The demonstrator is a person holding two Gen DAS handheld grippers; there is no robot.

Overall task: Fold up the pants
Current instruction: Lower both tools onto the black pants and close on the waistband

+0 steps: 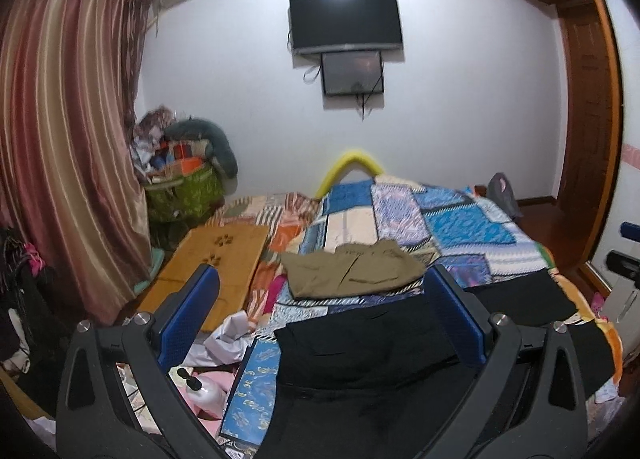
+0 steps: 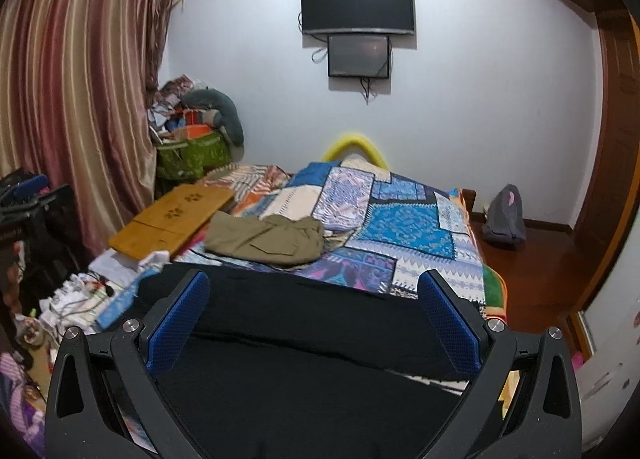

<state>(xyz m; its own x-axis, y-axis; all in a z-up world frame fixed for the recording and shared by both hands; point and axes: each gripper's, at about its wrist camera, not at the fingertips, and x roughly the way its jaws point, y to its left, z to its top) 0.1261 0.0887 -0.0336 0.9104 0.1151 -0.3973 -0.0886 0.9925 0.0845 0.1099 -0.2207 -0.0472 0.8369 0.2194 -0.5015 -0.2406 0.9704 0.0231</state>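
Left wrist view: the left gripper [image 1: 320,291] hangs over the near end of a bed [image 1: 520,255], its blue-padded fingers [image 1: 188,319] spread wide and holding nothing. Black pants [image 1: 372,347] lie flat across the patchwork quilt [image 1: 460,219] below it, stretching toward the bed's right edge, where part of the other gripper's dark frame [image 1: 624,259] pokes into view. Just beyond the black pair sits a folded pair of khaki pants [image 1: 352,271], apart from it, with a strip of quilt between. A wooden lap tray [image 1: 216,255] stamped with paw prints rests on the bed's left side, beside crumpled white cloth [image 1: 228,335]. Striped curtains [image 1: 68,131] cover the left wall, a green basket [image 1: 184,191] heaped with clutter stands in the corner, and a dark television [image 1: 346,23] is mounted on the white wall above a smaller screen [image 1: 352,73].

Right wrist view: the right gripper [image 2: 314,299] is likewise wide open and empty, its fingers [image 2: 448,323] framing the black pants [image 2: 300,339], which fill the foreground in broad dark folds. The khaki pants [image 2: 264,239] lie farther up the quilt [image 2: 404,227], next to the lap tray [image 2: 172,219]. A grey backpack [image 2: 504,219] leans against the wall on the wooden floor [image 2: 532,279] to the right of the bed.
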